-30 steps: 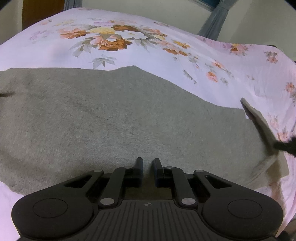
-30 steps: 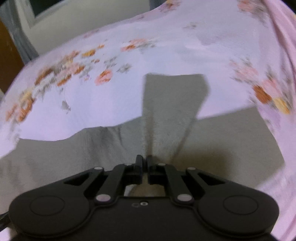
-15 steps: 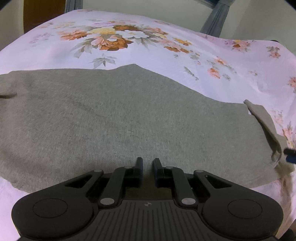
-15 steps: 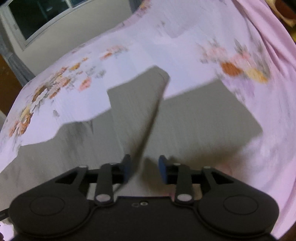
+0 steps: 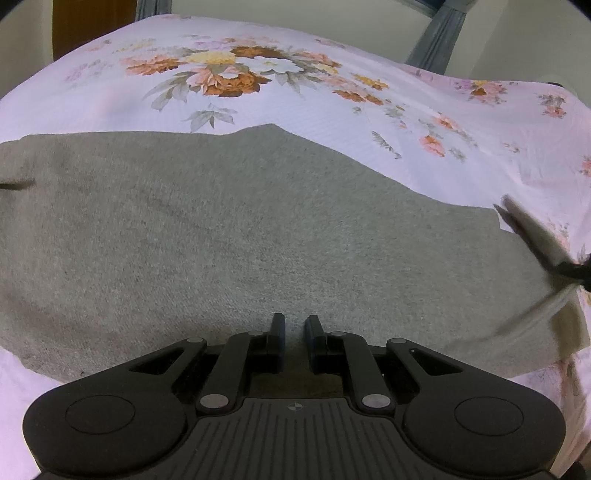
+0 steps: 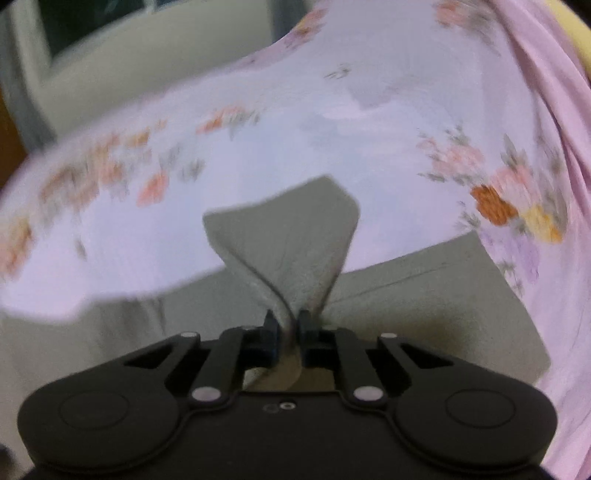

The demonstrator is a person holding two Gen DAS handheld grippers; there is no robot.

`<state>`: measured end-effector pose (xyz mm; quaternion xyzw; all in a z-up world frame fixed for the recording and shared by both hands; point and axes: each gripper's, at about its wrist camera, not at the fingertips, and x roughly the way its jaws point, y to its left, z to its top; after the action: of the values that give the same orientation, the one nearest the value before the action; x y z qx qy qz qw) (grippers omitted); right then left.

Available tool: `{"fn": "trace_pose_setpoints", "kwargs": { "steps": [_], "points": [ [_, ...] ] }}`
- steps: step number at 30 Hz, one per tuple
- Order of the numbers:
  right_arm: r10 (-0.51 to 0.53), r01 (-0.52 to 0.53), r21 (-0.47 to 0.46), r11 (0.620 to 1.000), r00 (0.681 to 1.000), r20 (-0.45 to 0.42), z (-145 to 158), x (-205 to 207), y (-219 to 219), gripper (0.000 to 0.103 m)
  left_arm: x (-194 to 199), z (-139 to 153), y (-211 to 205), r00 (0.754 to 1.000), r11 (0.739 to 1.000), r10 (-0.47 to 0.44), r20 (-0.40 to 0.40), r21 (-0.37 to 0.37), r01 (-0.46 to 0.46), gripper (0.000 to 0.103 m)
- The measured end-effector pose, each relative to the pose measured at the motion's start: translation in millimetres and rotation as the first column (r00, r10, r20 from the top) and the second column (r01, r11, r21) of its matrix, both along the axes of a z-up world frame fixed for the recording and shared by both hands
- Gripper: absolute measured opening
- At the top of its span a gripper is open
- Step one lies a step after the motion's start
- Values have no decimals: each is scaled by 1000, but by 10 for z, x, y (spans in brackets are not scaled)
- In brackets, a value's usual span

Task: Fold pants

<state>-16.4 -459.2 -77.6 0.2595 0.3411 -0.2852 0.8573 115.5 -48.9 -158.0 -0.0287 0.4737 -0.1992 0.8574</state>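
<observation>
Grey pants lie spread flat across a bed with a pink floral sheet. My left gripper hovers low over the near edge of the pants with its jaws a small gap apart and nothing between them. My right gripper is shut on the end of a pant leg, and the grey cloth fans upward from the jaws. In the left wrist view the right gripper's tip shows at the far right, lifting that leg end off the bed.
The rest of the pants lies flat below the right gripper. A wall and grey curtain stand beyond the bed. A window shows at the upper left in the right wrist view.
My right gripper opened briefly half a second ago, then closed again on the leg end and lifted it. The left gripper has stayed nearly still over the pants.
</observation>
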Motion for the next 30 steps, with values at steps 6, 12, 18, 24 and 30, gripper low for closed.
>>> {"fn": "trace_pose_setpoints", "kwargs": {
  "steps": [6,12,18,24,30],
  "points": [
    [-98,91,182,979,995,29,-196,-734,-65,6,1,-14,5,1000,1000,-10,2,3,10,12],
    [-104,103,120,987,995,3,-341,-836,-133,31,-10,-5,-23,1000,1000,-19,7,20,19,12],
    [-133,130,80,988,991,33,-193,-690,-294,34,-17,-1,-31,1000,1000,-13,8,26,13,12],
    [-181,179,48,983,983,34,-128,-779,-356,1,-26,-1,-37,1000,1000,-10,8,29,9,12],
    [-184,178,118,977,982,40,-261,-1038,-400,9,-32,-5,-31,1000,999,-16,11,34,16,12]
  ]
}}
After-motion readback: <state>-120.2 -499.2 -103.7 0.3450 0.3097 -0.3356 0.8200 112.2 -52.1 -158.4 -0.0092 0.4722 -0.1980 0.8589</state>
